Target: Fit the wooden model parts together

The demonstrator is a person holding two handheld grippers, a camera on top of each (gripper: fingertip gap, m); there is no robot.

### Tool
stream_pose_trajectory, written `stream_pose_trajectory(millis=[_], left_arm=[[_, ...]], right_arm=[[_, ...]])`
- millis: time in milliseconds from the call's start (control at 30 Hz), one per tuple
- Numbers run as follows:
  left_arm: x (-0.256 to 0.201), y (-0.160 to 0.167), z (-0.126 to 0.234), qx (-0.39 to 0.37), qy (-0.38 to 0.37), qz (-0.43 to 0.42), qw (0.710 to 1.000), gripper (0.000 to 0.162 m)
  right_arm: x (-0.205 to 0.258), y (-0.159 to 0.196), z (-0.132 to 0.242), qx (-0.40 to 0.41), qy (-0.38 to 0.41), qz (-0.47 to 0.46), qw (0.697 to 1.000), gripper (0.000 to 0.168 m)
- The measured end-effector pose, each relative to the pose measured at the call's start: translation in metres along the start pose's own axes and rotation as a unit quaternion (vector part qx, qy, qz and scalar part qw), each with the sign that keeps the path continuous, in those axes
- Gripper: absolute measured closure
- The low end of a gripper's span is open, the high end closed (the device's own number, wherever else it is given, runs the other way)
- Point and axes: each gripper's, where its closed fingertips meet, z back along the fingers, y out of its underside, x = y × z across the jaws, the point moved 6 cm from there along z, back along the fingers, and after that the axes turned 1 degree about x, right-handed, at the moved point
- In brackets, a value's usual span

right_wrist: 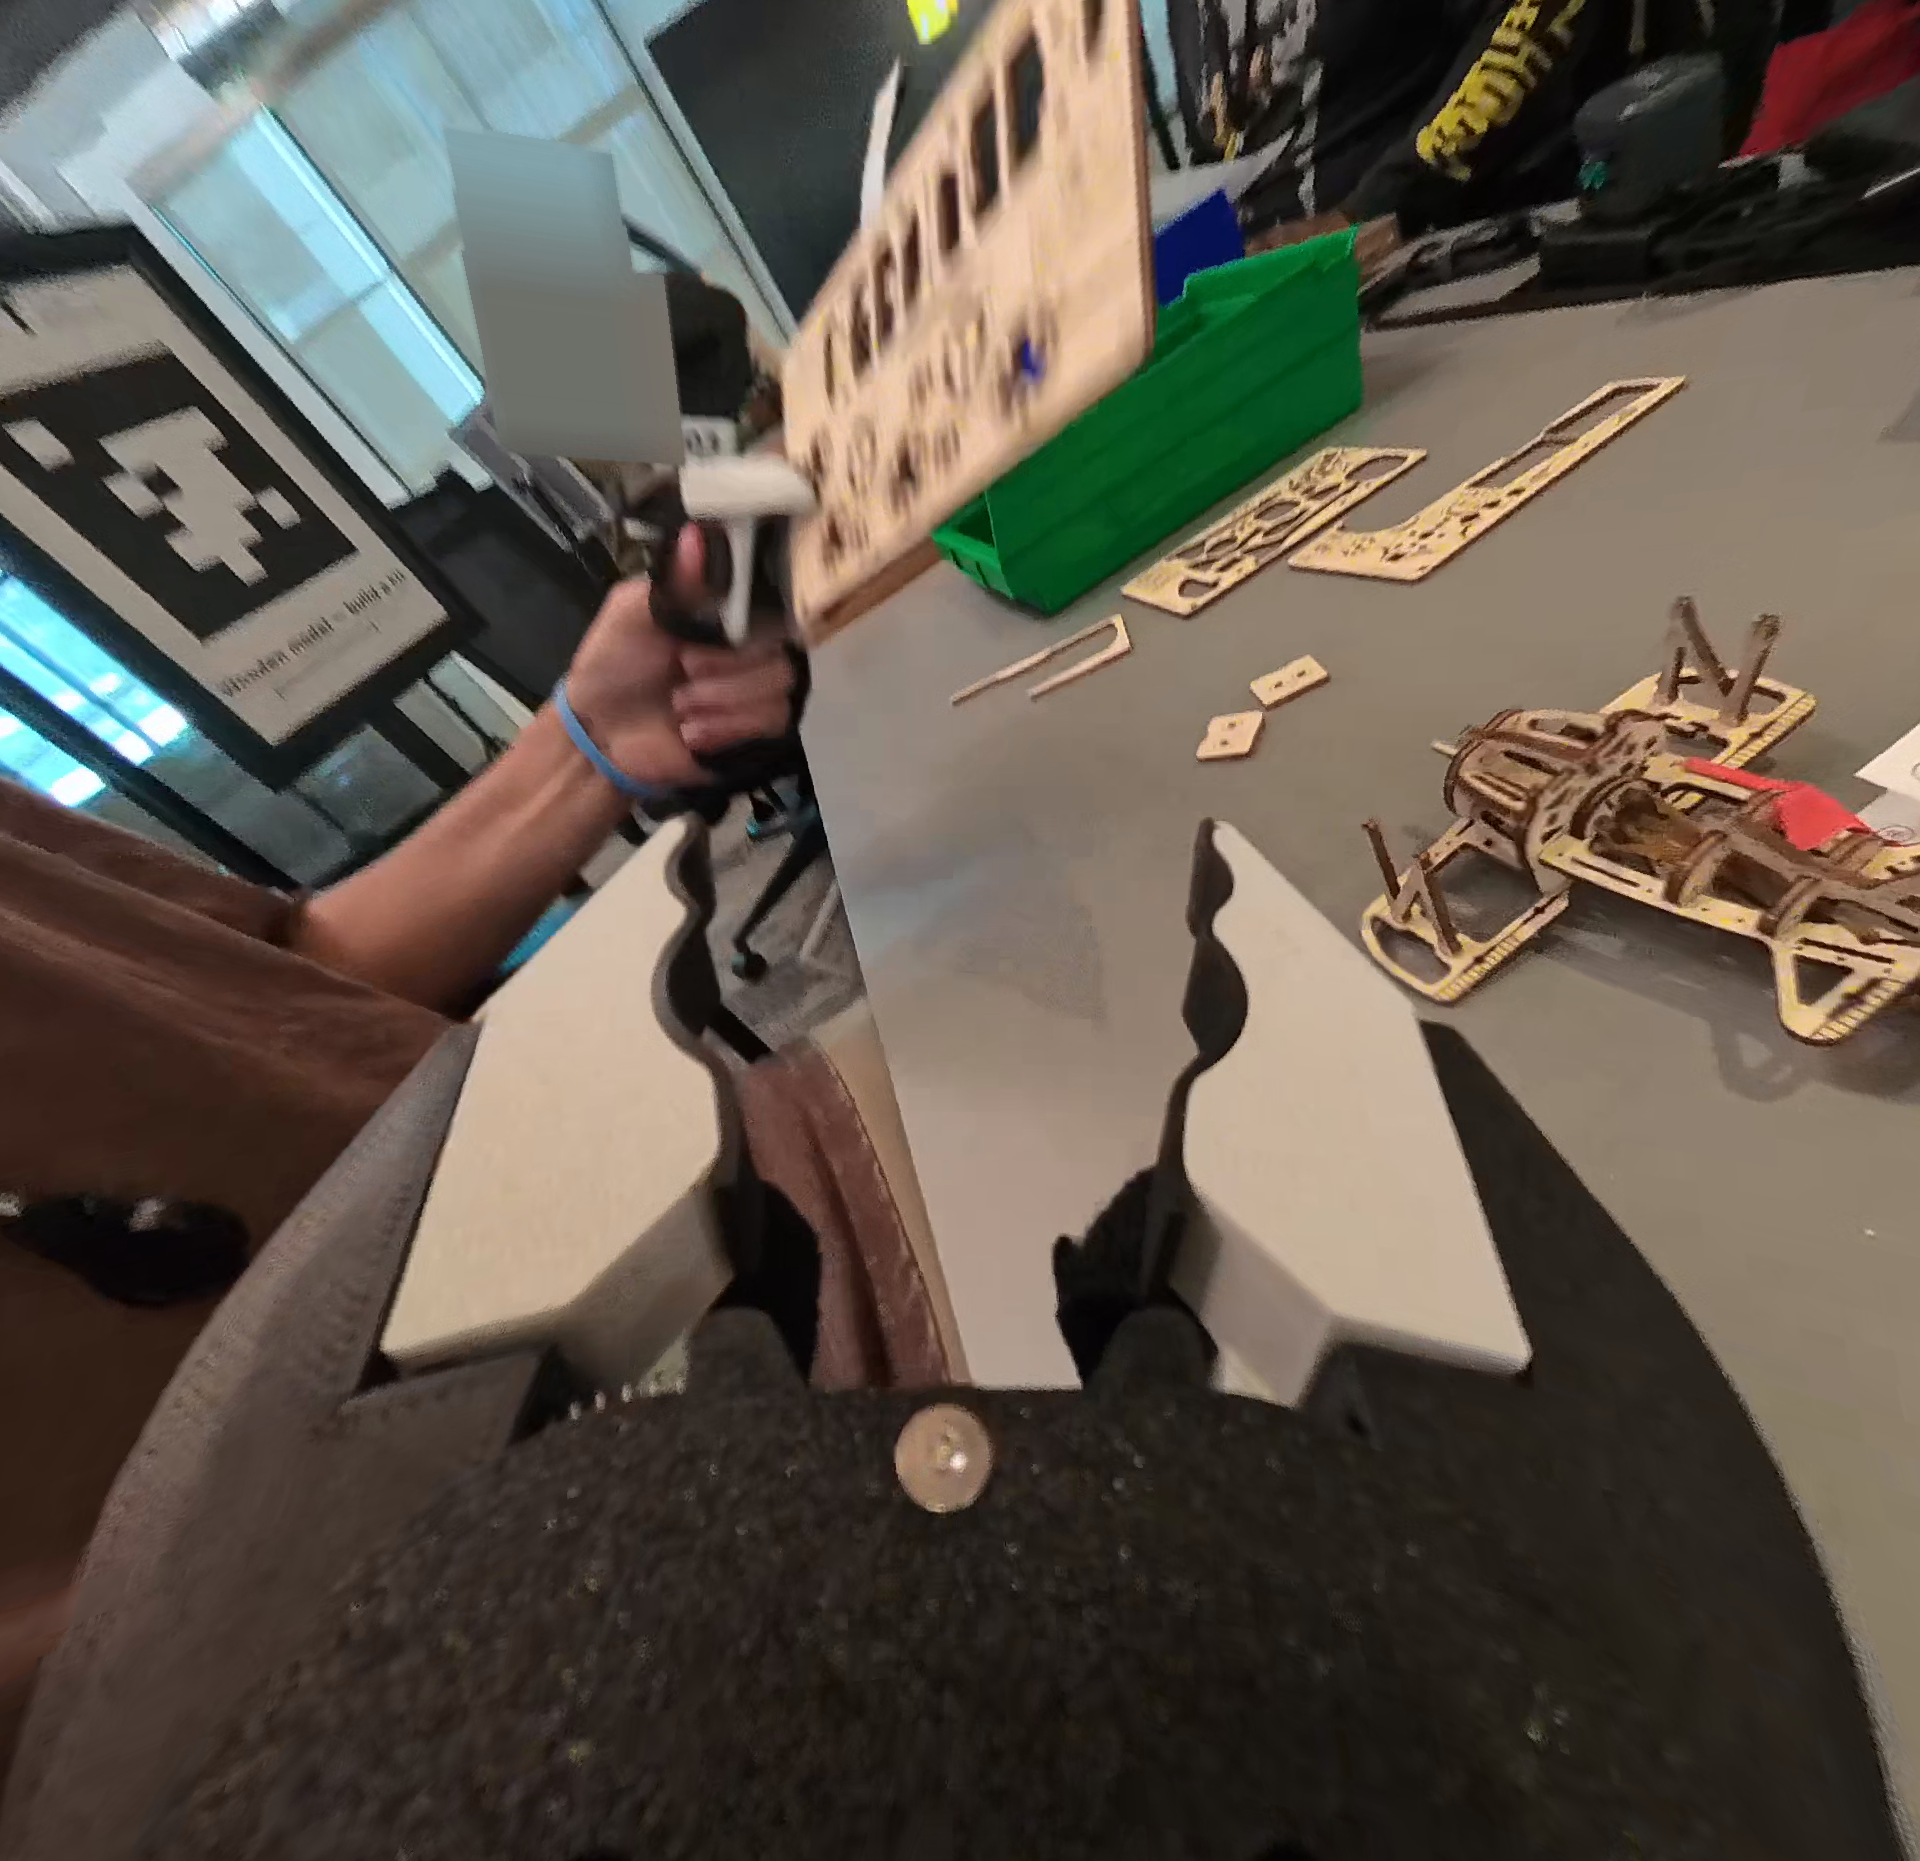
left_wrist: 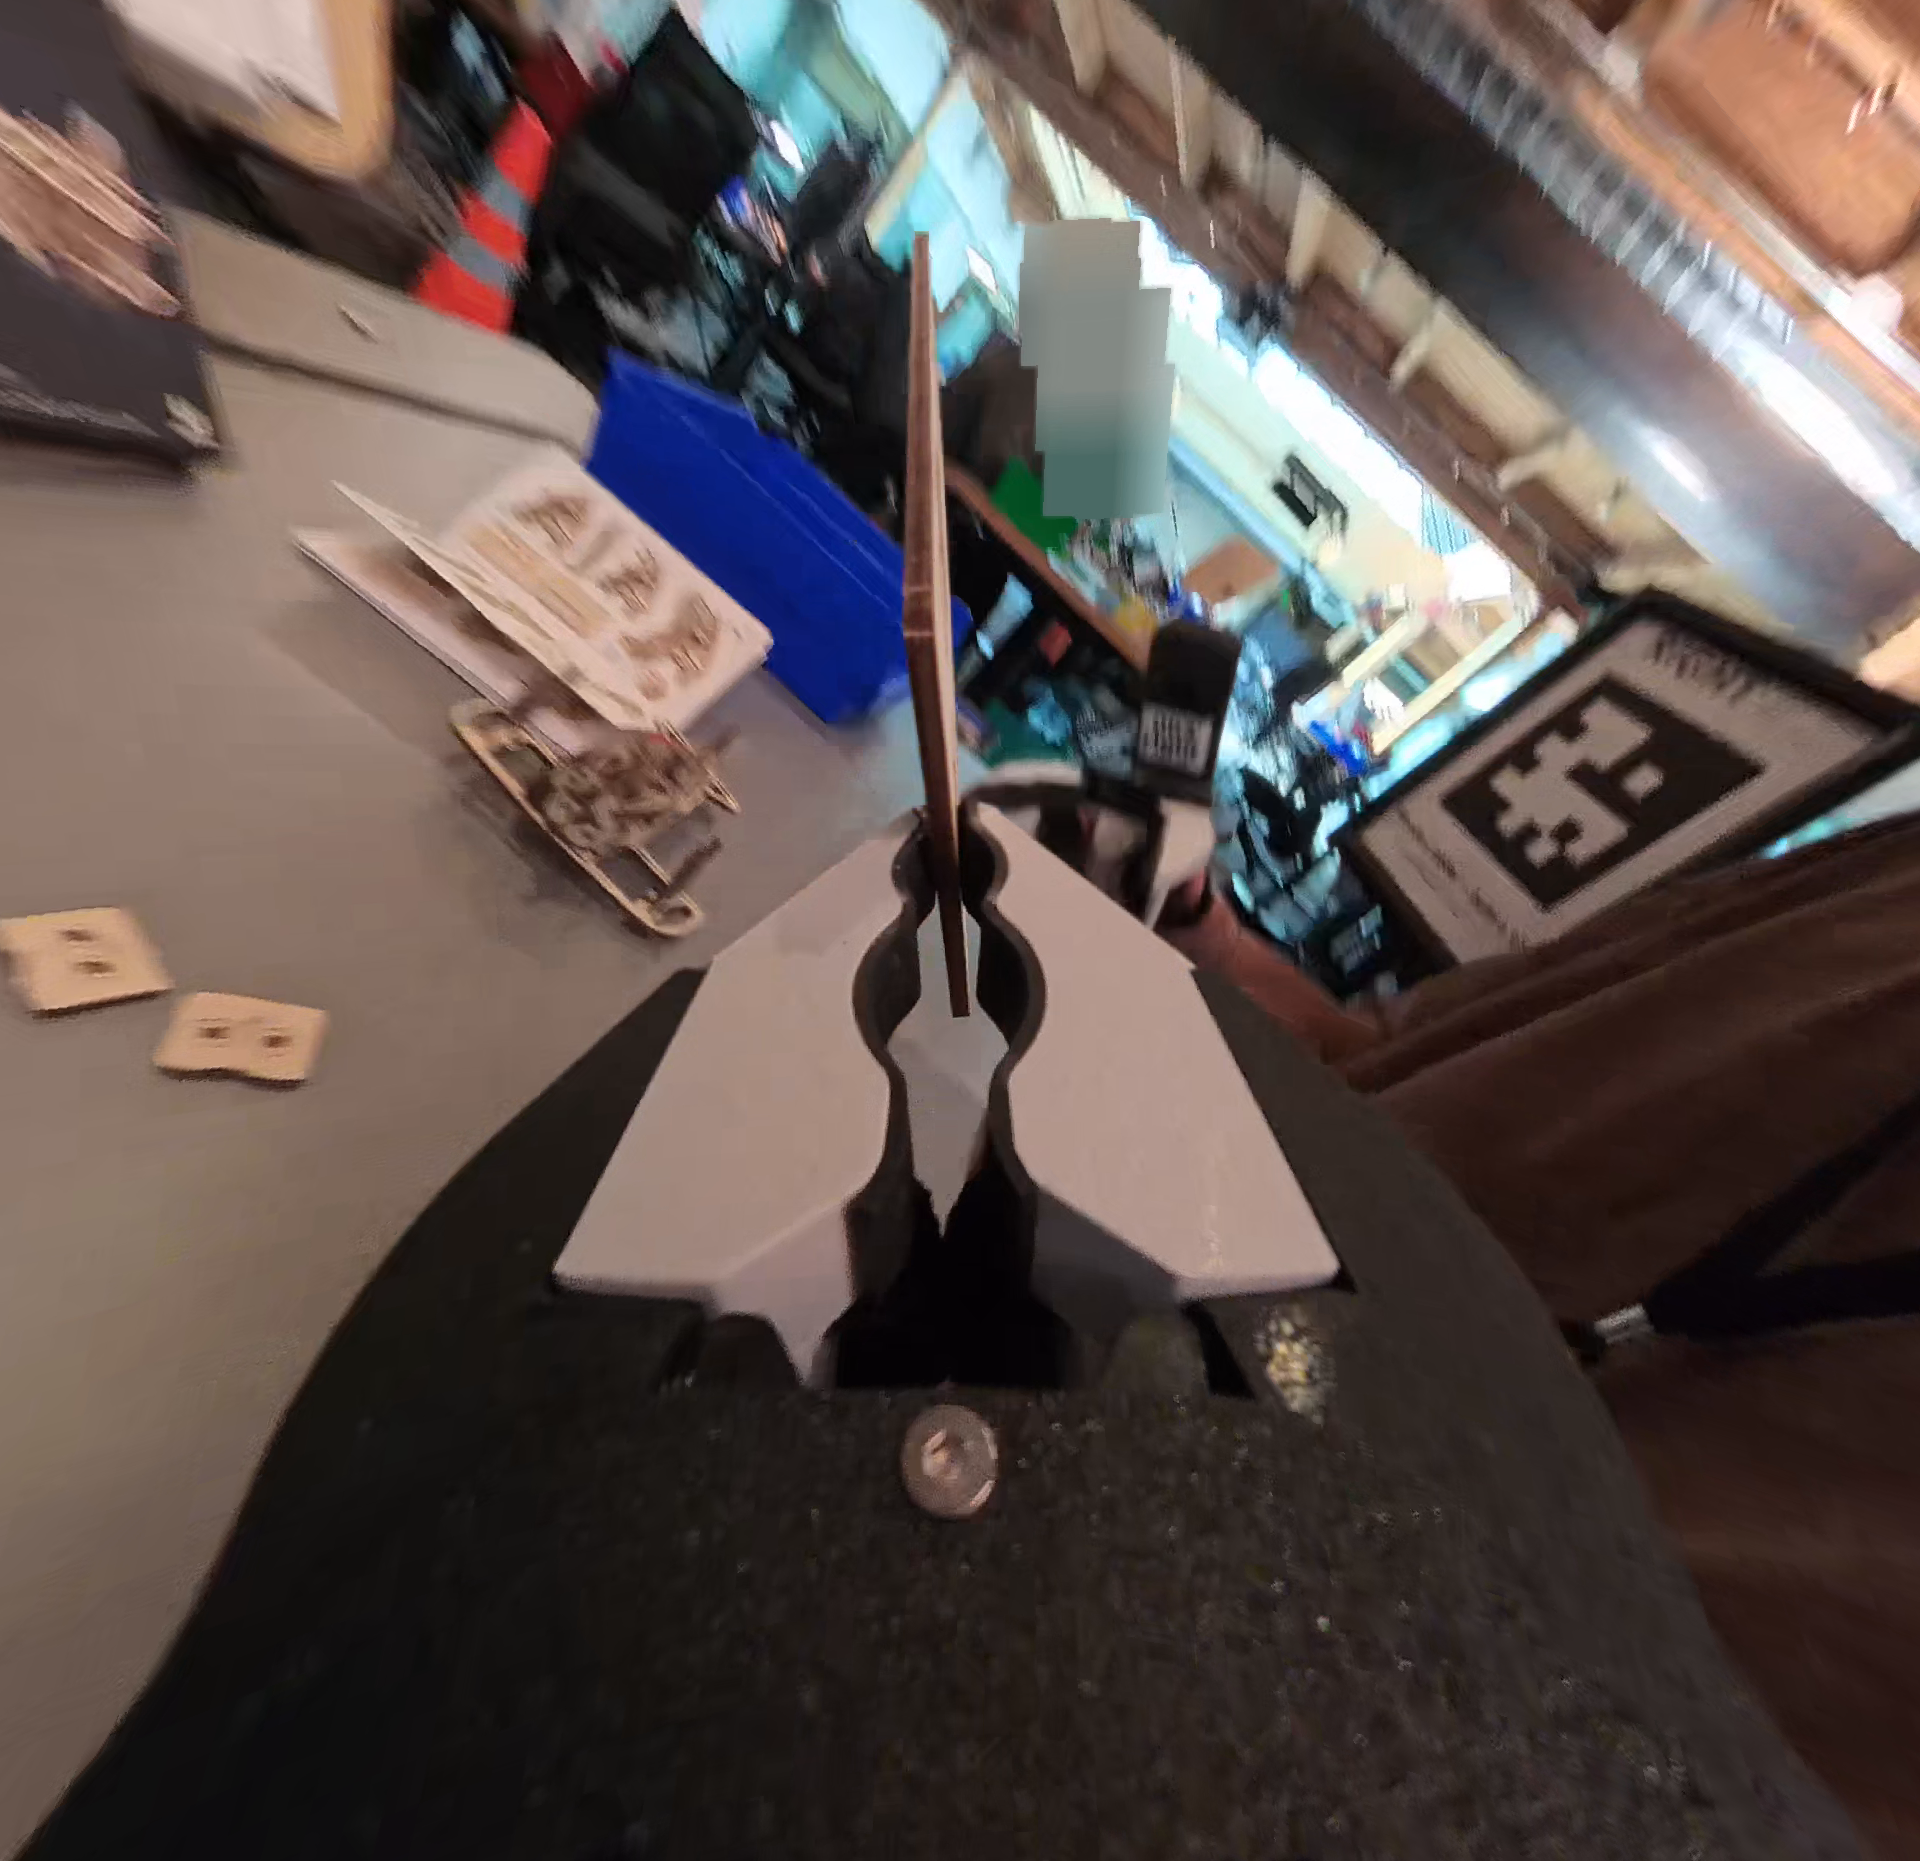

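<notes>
My left gripper is shut on a thin wooden parts sheet, seen edge-on and held up in the air. In the right wrist view the same sheet shows its punched-out face, held by the left gripper in a person's hand above the table's left edge. My right gripper is open and empty, over the table's near edge. A partly built wooden model lies on the grey table to the right; it also shows in the left wrist view. Two small square wooden pieces lie in the middle.
A green bin stands at the back, with two flat wooden frame offcuts and a thin U-shaped strip beside it. A blue bin and an instruction leaflet lie beyond the model. A marker board stands on the left.
</notes>
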Motion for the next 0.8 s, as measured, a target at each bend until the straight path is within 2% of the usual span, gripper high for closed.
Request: stream_pose_trajectory(millis=[100,200,267,333,367,500,533,800], left_arm=[[-0.007,0.032,-0.051,0.103,0.042,-0.009,0.994,0.161],[-0.012,0.066,-0.091,0.193,0.08,0.002,0.978,0.161],[-0.012,0.083,-0.108,0.225,0.085,0.016,0.97,0.162],[-0.009,0.095,-0.118,0.236,0.077,0.031,0.968,0.162],[-0.009,0.1,-0.122,0.237,0.076,0.039,0.968,0.162],[-0.006,0.121,-0.132,0.28,0.04,0.028,0.959,0.162],[-0.005,0.123,-0.134,0.283,0.033,0.026,0.958,0.162],[0.014,0.14,-0.137,0.299,0.003,0.046,0.953,0.161]], right_arm=[[-0.007,-0.007,0.008,-0.029,0.011,-0.041,0.999,0.074],[-0.017,0.002,0.008,-0.007,0.041,-0.056,0.998,0.074],[-0.024,0.007,0.009,0.0,0.073,-0.075,0.995,0.078],[-0.034,0.014,0.015,0.011,0.127,-0.08,0.989,0.084],[-0.039,0.018,0.015,0.023,0.153,-0.082,0.985,0.077],[-0.048,0.032,0.008,0.084,0.231,-0.047,0.968,0.031],[-0.05,0.035,0.007,0.098,0.243,-0.04,0.964,0.027],[-0.067,0.055,0.004,0.151,0.28,-0.048,0.947,0.032]])
